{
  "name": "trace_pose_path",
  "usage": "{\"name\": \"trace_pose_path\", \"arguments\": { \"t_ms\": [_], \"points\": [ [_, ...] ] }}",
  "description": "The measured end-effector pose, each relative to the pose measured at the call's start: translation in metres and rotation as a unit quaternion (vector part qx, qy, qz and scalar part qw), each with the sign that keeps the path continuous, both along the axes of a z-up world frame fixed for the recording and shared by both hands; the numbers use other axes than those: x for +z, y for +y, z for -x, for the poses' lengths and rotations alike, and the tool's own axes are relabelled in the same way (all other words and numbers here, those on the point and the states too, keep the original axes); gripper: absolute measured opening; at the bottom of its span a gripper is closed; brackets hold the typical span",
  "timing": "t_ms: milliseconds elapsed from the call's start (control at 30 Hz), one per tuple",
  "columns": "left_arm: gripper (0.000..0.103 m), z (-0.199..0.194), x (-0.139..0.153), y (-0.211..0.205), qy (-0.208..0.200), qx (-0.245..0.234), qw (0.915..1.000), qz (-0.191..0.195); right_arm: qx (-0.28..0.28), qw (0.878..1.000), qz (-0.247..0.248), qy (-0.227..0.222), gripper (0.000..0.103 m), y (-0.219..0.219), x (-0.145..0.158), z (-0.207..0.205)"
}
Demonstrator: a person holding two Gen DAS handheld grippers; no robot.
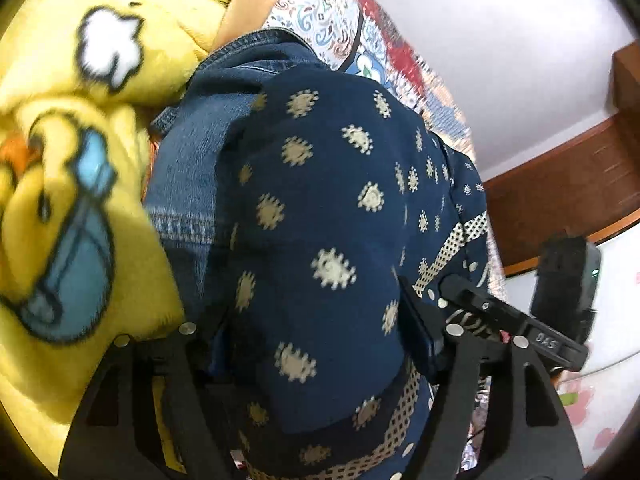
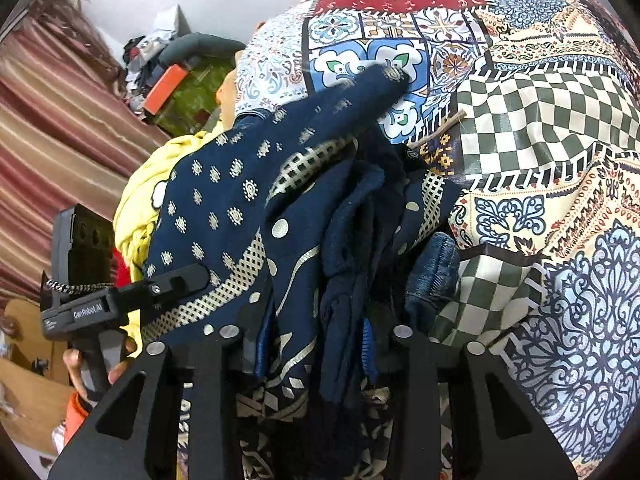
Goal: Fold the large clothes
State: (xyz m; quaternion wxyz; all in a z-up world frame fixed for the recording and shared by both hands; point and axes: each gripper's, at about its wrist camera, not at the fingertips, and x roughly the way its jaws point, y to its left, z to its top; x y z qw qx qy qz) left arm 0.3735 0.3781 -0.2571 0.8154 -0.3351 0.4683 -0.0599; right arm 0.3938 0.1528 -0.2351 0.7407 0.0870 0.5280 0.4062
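One navy garment [image 2: 224,200] stretches toward the bedspread [image 2: 540,120].

Right gripper [image 2: 316,344] clamps bunched navy printed garment [image 2: 224,200] – over patchwork sheet [image 2: 540,120]; left gripper [image 2: 176,280] alongside, w/ yellow cloth [image 2: 136,200] behind.

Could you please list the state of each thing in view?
Navy patterned garment: bunched, held between both tongs.
Left tongs: closed on the garment.
Right tongs: closed on the garment.
Denim garment: crumpled beneath it.
Yellow blanket: heaped, unfolded.
Patchwork bedsheet: spread out.
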Motion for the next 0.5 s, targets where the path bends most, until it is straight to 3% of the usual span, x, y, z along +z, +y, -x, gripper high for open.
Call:
{"name": "trace_pose_path", "arguments": {
  "t_ms": [33,133,167,233,300,400,500],
  "points": [
    [0.071,0.006,0.004,-0.004,-0.002,0.003,1.0000,-0.005,0.000,1.000,0.007,-0.006,0.039,-0.004,0.001,0.003],
    [0.074,0.019,0.010,-0.015,0.003,0.021,0.9991,-0.038,-0.017,0.997,0.066,-0.041,0.067,-0.012,0.010,0.016],
    [0.076,0.025,0.014,-0.021,0.008,0.028,0.9981,-0.055,-0.024,0.995,0.079,-0.049,0.071,-0.013,0.012,0.022],
    [0.079,0.038,0.022,-0.035,0.009,0.032,0.9954,-0.090,-0.031,0.993,0.092,-0.062,0.071,-0.022,0.018,0.035],
    [0.085,0.051,0.024,-0.048,0.014,0.026,0.9911,-0.129,-0.030,0.993,0.094,-0.058,0.071,-0.031,0.018,0.042],
    [0.087,0.074,0.027,-0.065,0.014,0.016,0.9840,-0.177,-0.029,0.994,0.097,-0.046,0.072,-0.050,0.020,0.060],
    [0.089,0.099,0.026,-0.074,0.015,0.021,0.9820,-0.187,-0.020,0.990,0.128,-0.051,0.072,-0.054,0.017,0.074]
  ]
}}
